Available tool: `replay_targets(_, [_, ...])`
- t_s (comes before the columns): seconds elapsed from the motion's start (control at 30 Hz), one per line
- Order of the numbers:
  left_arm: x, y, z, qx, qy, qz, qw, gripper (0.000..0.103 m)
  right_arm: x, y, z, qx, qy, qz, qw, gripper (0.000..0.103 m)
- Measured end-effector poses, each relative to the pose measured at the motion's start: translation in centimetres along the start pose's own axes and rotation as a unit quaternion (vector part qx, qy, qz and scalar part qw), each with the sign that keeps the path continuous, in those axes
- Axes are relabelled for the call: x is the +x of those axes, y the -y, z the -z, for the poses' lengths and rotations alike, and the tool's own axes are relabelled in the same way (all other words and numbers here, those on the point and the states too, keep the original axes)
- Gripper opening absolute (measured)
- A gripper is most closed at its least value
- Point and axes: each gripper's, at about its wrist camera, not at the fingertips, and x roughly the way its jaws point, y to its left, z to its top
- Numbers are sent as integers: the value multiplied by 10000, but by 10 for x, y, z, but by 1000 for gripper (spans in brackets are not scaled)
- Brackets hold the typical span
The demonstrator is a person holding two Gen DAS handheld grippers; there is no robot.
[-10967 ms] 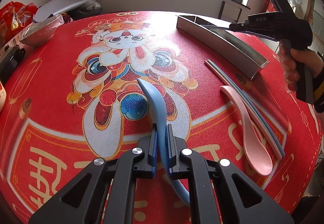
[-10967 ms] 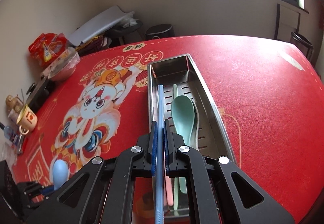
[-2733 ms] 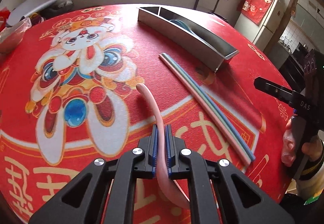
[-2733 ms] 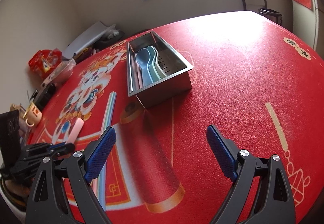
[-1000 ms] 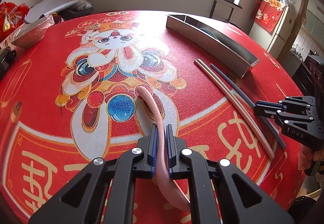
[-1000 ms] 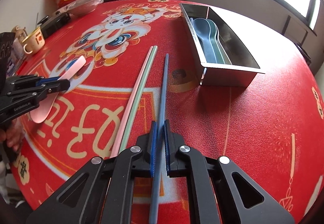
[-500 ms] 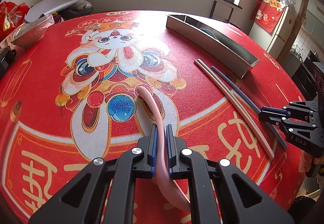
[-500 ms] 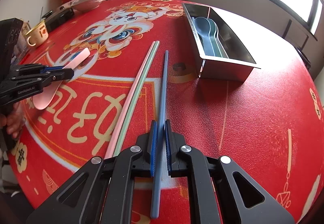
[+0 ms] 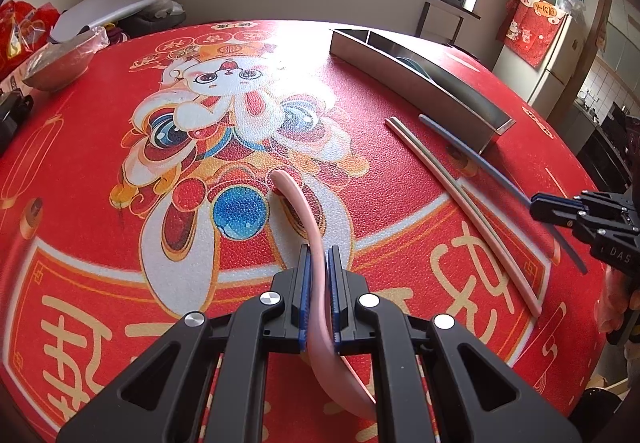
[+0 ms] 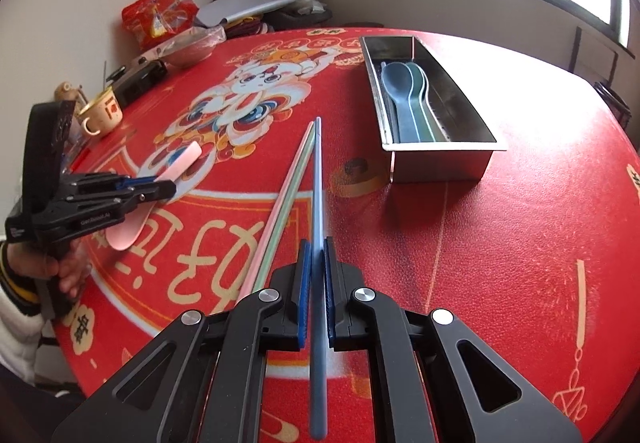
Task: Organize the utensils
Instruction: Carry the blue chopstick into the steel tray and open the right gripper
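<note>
My right tool [image 10: 316,283] is clamped on the blue chopstick [image 10: 317,179], which is now tilted up off the red bench [image 10: 500,243]; a second ago it lay flat beside the others, so the pick is done and the lift has started. The pink chopstick [image 10: 276,211] and green chopstick [image 10: 294,187] lie side by side on the bench just left of it, untouched. My left tool [image 9: 318,291] is closed on the pink spoon [image 9: 298,203], handle tip pointing far toward the cartoon print, bowl hanging near the camera; it hasn't shifted over the last second. The steel tray [image 10: 444,163] sits far right of the chopsticks, with a blue spoon [image 10: 394,83] and a green spoon [image 10: 422,87] already stacked inside. My read: the blue chopstick goes to the tray next, the pink spoon is waiting its turn, and two chopsticks are left on the bench.
</note>
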Motion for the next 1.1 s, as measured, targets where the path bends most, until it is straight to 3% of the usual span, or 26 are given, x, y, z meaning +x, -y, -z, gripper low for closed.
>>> replay_targets(0.2, [0,1,0,14,-1,-19,10000,8,-15,10,-19,50,315,-12,9995,6])
replay_targets(0.43, [1,4,0,81,-6,-103,9999,9,-2,36,-77,-154,451,607,9970,6])
replay_targets(0.67, [1,3,0,54,-6,-75,10000,9,59,65,-129,-159,-37,1282,9916,6])
replay_targets(1.1, [1,0,-1,-8,-5,-2,10000,9,104,77,-147,-10,-391,1509,9878,6])
